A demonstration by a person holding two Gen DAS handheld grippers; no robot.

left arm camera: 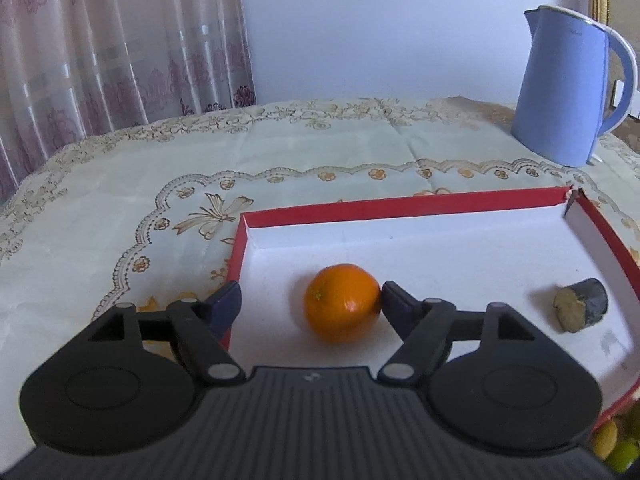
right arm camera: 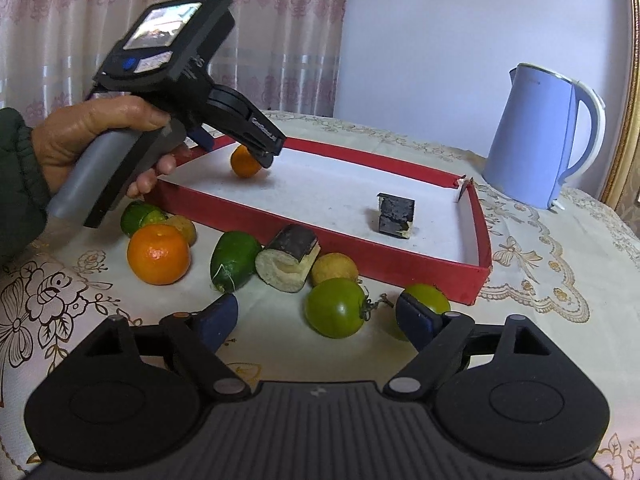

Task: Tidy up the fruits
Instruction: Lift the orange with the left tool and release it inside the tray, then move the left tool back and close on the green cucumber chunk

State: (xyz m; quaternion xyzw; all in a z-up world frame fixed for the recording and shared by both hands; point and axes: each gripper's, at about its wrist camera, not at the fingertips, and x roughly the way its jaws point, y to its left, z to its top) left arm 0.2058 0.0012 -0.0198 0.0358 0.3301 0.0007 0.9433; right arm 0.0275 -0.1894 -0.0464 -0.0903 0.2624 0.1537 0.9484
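Left gripper [left arm camera: 311, 300] stands spread around the orange [left arm camera: 341, 301] inside the red tray [left arm camera: 400, 203]; its right pad maybe touches the peel. I see my right gripper [right arm camera: 316, 320] also spread, holding nothing, near a green tomato [right arm camera: 336, 308].

Two oranges [right arm camera: 158, 254], two dark-skinned cut chunks [right arm camera: 289, 258], two green tomatoes [right arm camera: 335, 308], one red tray [right arm camera: 384, 266], one blue kettle [right arm camera: 538, 140]

place: likely home | cues: curtain [left arm camera: 120, 40], embroidered tablecloth [left arm camera: 120, 208], kettle [left arm camera: 568, 92]
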